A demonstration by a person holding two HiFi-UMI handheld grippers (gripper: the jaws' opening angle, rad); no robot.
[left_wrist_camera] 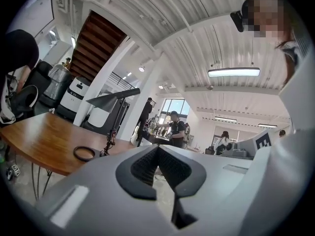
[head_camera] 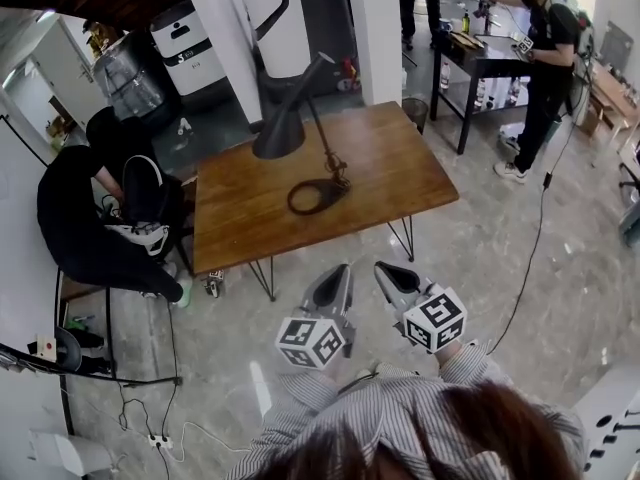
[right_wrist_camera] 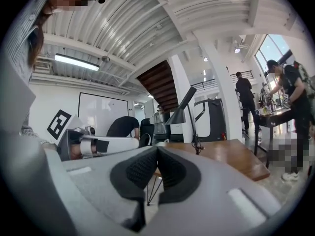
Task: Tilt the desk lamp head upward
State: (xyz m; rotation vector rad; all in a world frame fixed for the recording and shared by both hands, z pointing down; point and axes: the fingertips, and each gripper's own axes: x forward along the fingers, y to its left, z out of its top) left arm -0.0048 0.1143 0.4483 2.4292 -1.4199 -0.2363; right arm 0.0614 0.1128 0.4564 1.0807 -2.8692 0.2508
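A black desk lamp stands on the wooden table [head_camera: 400, 168], its cone shade [head_camera: 280, 128] pointing down and its ring base [head_camera: 315, 196] near the table's middle. My left gripper [head_camera: 342, 271] and right gripper [head_camera: 382, 266] hover side by side over the floor in front of the table, well short of the lamp. Both are shut with nothing between the jaws. In the left gripper view the closed gripper [left_wrist_camera: 158, 147] faces the lamp shade [left_wrist_camera: 114, 99] and ring base [left_wrist_camera: 84, 153]. From the right gripper [right_wrist_camera: 157, 148], the shade [right_wrist_camera: 178, 116] shows ahead, slightly right.
A person in black [head_camera: 90, 218] crouches by the table's left end. Another person [head_camera: 545, 58] stands at a black table at the back right. A white pillar [head_camera: 375, 28] rises behind the table. A cable [head_camera: 530, 258] trails across the floor on the right.
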